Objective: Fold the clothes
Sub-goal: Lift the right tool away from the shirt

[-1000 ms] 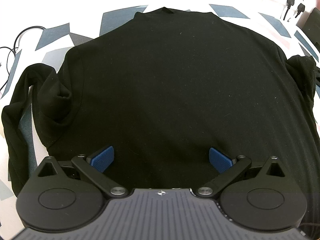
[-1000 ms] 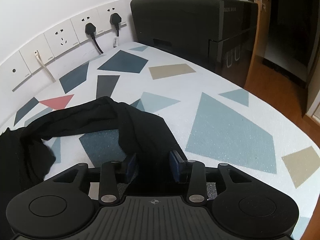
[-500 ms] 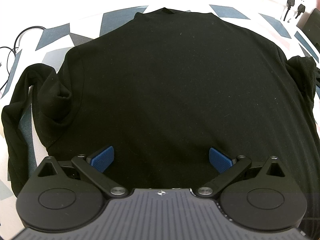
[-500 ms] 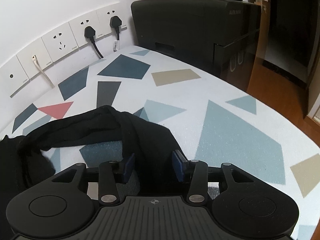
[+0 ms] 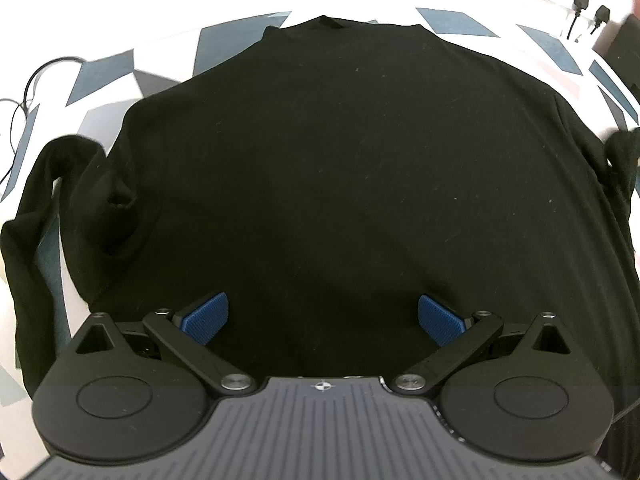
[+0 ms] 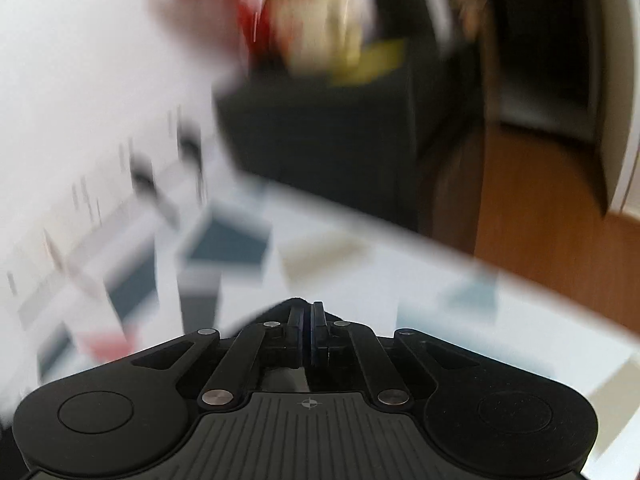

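While the right gripper has its jaws pressed together on a sliver of black cloth, apparently the sleeve end, the left gripper hangs spread wide above the hem of the black long-sleeved shirt. The shirt lies flat on the white table with coloured shapes, collar farthest away, its length running straight ahead; its right sleeve bunches at that edge, nearer the right hand.

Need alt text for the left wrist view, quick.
A black long-sleeved top lies spread flat on a patterned table, collar far. The left gripper hovers over its near hem, jaws wide open and empty.
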The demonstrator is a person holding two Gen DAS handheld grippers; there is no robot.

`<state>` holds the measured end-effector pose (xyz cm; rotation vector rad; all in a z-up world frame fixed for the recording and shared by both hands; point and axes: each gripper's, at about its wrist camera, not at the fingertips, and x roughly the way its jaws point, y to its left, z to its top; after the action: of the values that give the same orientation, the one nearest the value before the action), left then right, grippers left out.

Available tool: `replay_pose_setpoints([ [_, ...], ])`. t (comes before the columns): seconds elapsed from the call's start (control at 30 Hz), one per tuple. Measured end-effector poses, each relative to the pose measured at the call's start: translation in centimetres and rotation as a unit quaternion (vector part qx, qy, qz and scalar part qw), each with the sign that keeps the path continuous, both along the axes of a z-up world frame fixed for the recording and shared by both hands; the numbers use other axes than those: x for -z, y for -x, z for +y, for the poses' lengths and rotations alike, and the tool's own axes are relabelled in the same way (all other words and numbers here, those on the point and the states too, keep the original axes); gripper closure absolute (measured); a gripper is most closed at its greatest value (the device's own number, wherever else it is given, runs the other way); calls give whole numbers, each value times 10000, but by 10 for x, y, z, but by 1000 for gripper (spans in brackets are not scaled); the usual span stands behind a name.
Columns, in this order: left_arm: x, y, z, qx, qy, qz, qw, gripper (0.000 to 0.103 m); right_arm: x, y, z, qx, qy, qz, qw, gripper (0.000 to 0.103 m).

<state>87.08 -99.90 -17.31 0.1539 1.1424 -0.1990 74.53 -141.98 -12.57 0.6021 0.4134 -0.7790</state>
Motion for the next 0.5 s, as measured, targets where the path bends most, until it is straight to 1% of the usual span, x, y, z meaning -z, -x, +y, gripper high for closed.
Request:
replay_pose_setpoints([
  [0.03, 0, 1, -1, 20, 0, -25, 10000, 0, -20, 7, 0, 148, 314, -282, 9990, 100],
  [0.1, 0, 1, -1, -27, 52, -41, 10000, 0, -46, 17, -2, 371, 678, -669, 9948, 100],
  [0.17, 1, 2, -2, -37, 74, -66, 9999, 0, -56, 21, -10, 536, 700, -840, 9926, 100],
  [0.23, 1, 2, -1, -24, 87, -84, 9999, 0, -50, 21, -19, 683, 625, -793, 9925, 100],
  [0.33, 1, 1, -1, 18, 104, -111, 9999, 0, -40, 26, -23, 928, 665, -699, 9910, 100],
  [0.4, 2, 1, 0, 43, 120, -151, 9998, 0, -33, 31, -26, 1048, 556, -611, 9911, 100],
  [0.43, 2, 1, -1, 111, 131, -178, 9997, 0, -30, 32, -26, 1075, 505, -495, 9917, 100],
  [0.5, 0, 1, -1, 348, 152, -227, 9990, 0, -29, 27, -21, 830, 448, -283, 9951, 100],
])
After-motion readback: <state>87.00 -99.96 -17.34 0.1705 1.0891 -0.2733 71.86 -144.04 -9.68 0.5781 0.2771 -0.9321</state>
